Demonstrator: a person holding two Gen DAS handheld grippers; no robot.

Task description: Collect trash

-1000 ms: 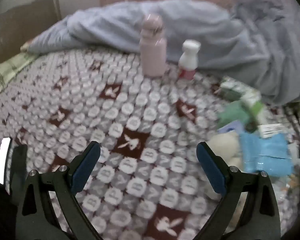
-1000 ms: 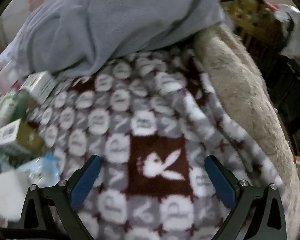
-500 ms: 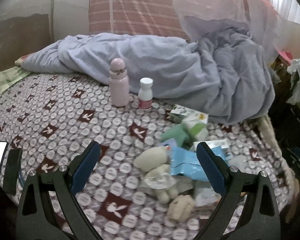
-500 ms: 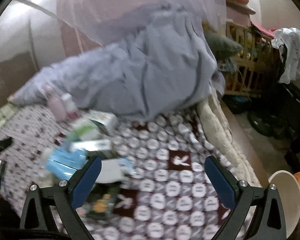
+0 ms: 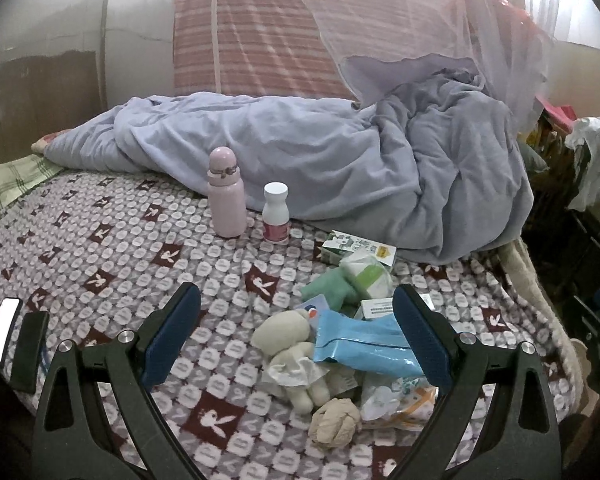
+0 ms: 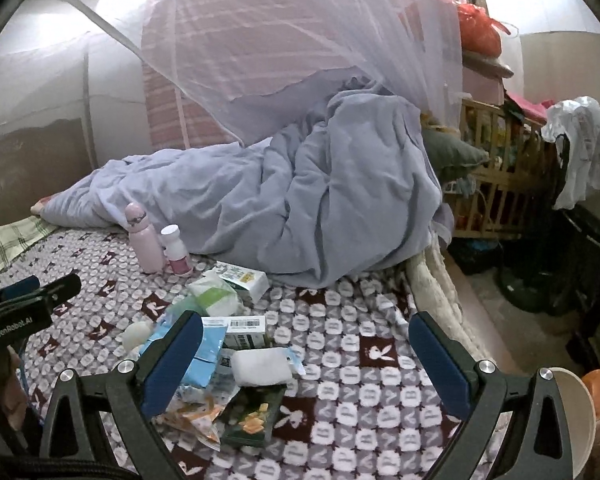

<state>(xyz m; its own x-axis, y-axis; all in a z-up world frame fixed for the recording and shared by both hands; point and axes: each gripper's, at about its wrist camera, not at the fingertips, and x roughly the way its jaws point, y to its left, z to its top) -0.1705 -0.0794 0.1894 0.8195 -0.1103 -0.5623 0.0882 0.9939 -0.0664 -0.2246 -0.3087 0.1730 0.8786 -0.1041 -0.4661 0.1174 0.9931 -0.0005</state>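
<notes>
A heap of trash lies on the patterned bed cover [image 5: 112,248]: a blue plastic pack [image 5: 364,346], small cartons [image 5: 358,246], a crumpled paper ball [image 5: 336,422] and snack wrappers [image 6: 252,414]. A small plush doll [image 5: 290,354] lies among it. My left gripper [image 5: 296,338] is open and empty, hovering above the heap's left side. My right gripper [image 6: 306,364] is open and empty, above the heap's right side, near a white tissue pack [image 6: 262,366].
A pink bottle [image 5: 226,198] and a small white bottle [image 5: 276,212] stand by a crumpled lilac duvet [image 5: 340,160]. Two phones [image 5: 16,336] lie at the cover's left edge. A white bin rim [image 6: 572,420] and cluttered floor are right of the bed.
Both grippers have pulled back and up from close to the bed cover. The whole bed and the trash heap have come into view. Both stay open.
</notes>
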